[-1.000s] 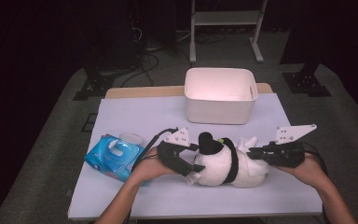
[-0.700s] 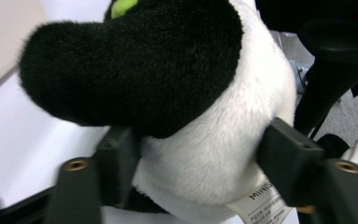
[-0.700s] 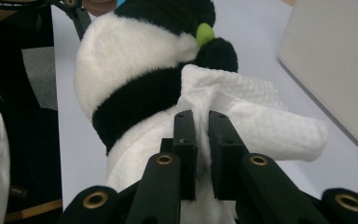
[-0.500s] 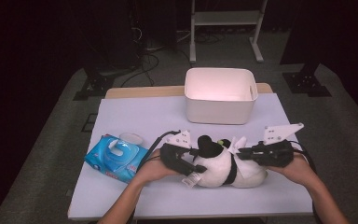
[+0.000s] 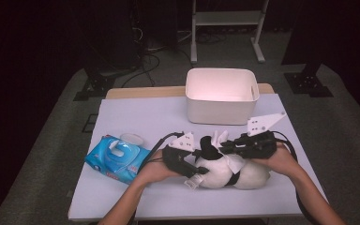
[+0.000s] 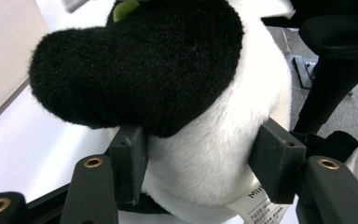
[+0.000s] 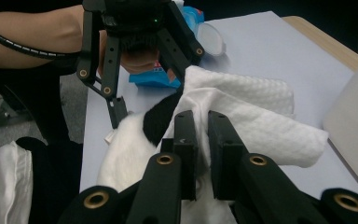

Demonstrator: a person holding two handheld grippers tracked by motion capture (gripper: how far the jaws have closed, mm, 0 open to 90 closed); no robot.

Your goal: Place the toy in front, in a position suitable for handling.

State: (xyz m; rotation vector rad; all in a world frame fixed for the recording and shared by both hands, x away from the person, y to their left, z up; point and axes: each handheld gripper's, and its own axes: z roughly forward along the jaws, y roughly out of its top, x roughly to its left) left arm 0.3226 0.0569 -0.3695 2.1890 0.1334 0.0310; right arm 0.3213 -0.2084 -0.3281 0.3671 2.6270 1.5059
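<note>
A black-and-white plush toy (image 5: 227, 174) lies on the white table near its front edge. My left gripper (image 5: 196, 168) comes in from the toy's left. Its jaws have just been closing, and both pads (image 6: 129, 154) now press into the toy's white body (image 6: 205, 135) under a black furry part. My right gripper (image 5: 228, 149) reaches in from the right over the toy's top. It is shut on a white wipe (image 7: 256, 116), whose folds spread past the jaws (image 7: 204, 135) onto the toy (image 7: 161, 119).
A white tub (image 5: 220, 96) stands at the back middle of the table. A blue wipes pack (image 5: 117, 158) lies to the left of the left hand, with a small round lid (image 5: 131, 138) behind it. The table's front edge (image 5: 192, 213) is close below the toy.
My right gripper has slid left over the plush toy with the wipe in it. The left hand has stayed at the toy's left side.
</note>
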